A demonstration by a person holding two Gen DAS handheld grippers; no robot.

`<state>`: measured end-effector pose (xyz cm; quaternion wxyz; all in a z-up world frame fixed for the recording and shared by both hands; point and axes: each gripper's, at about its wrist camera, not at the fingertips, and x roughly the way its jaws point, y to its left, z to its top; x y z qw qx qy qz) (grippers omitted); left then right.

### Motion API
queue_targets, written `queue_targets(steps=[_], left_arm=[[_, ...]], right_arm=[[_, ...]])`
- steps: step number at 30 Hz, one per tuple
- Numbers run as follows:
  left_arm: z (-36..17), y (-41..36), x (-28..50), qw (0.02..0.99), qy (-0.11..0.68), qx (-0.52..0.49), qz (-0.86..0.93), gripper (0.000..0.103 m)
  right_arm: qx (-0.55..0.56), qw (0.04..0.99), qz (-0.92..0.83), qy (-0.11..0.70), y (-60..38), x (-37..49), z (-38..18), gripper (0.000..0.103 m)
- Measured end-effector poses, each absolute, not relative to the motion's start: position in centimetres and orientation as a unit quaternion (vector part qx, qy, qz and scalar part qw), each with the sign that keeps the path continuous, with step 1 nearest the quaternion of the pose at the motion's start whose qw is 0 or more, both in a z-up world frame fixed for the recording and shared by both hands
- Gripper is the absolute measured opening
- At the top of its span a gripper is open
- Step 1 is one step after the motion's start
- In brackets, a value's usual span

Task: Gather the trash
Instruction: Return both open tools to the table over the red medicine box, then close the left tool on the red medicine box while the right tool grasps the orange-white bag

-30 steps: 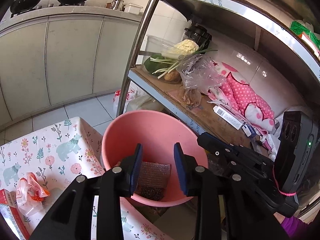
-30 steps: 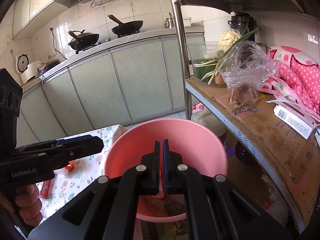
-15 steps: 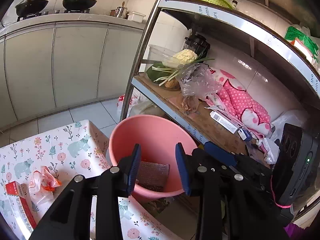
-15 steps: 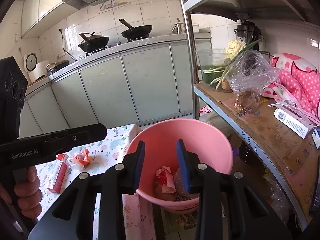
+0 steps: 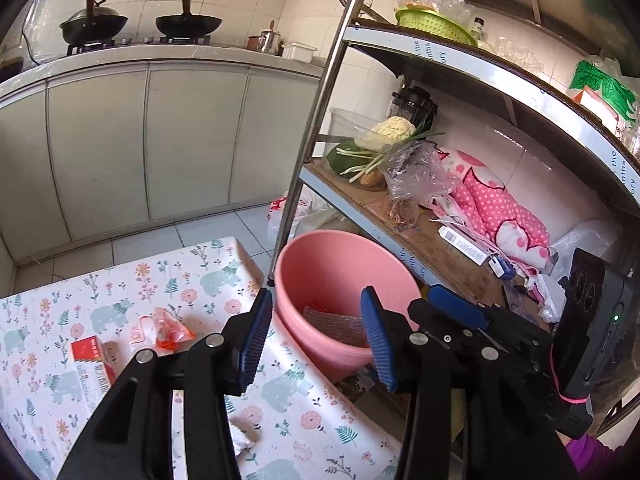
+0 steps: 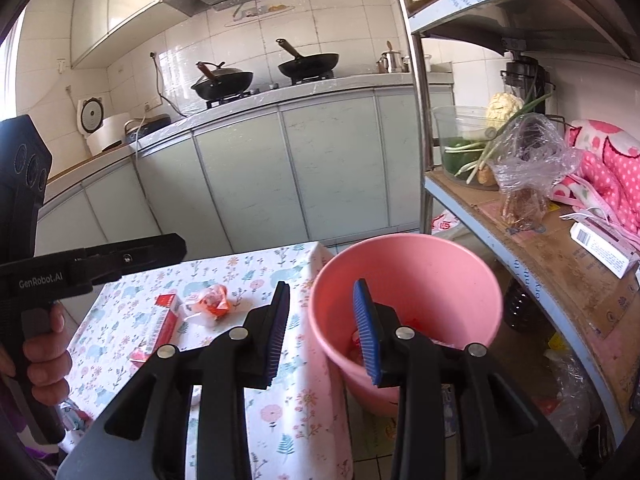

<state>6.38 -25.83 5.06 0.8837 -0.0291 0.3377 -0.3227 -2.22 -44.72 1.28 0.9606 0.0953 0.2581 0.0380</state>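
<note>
Left gripper (image 5: 316, 336) jaws opening, nothing between them; right gripper (image 6: 322, 334) spread, empty; pink bucket (image 5: 320, 264) on floor beside table (image 5: 200, 276), wrappers inside; orange wrapper (image 5: 168, 328) and red box (image 5: 90, 354) on tablecloth.

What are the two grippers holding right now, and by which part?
Nothing. The left gripper, its jaws opening, and the right gripper both stand empty near the pink bucket.
</note>
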Motion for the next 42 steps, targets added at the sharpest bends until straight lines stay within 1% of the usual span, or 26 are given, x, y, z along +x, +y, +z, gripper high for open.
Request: queue_targets(steps=[11, 19, 21, 22, 24, 26, 29, 42], left_arm=[[4.9, -17.0, 5.3, 0.908, 0.345, -0.042, -0.234, 0.045], [3.1, -11.9, 5.2, 0.912, 0.366, -0.065, -0.174, 0.045], [2.4, -11.1, 5.4, 0.910, 0.376, -0.067, -0.159, 0.049], [2.0, -10.7, 5.5, 0.909, 0.382, -0.069, -0.151, 0.052], [1.2, -10.3, 5.8, 0.906, 0.394, -0.071, -0.138, 0.055], [0.4, -10.0, 6.1, 0.903, 0.405, -0.069, -0.126, 0.059], [-0.9, -10.2, 6.8, 0.897, 0.422, -0.065, -0.113, 0.060], [-6.3, -12.4, 9.0, 0.872, 0.481, -0.055, -0.079, 0.060]], right_arm=[[0.084, 0.956, 0.080, 0.270, -41.1, -2.7, 1.0, 0.034], [0.079, 0.952, 0.096, 0.279, -39.6, -2.8, 0.5, 0.034], [0.079, 0.951, 0.100, 0.282, -39.3, -2.8, 0.4, 0.034], [0.079, 0.950, 0.103, 0.284, -39.1, -2.7, 0.3, 0.034], [0.077, 0.949, 0.107, 0.286, -38.7, -2.6, 0.1, 0.034], [0.077, 0.948, 0.111, 0.290, -38.4, -2.5, -0.2, 0.034], [0.078, 0.945, 0.117, 0.295, -38.1, -2.3, -0.6, 0.034], [0.085, 0.936, 0.126, 0.319, -38.2, -1.6, -2.2, 0.034]])
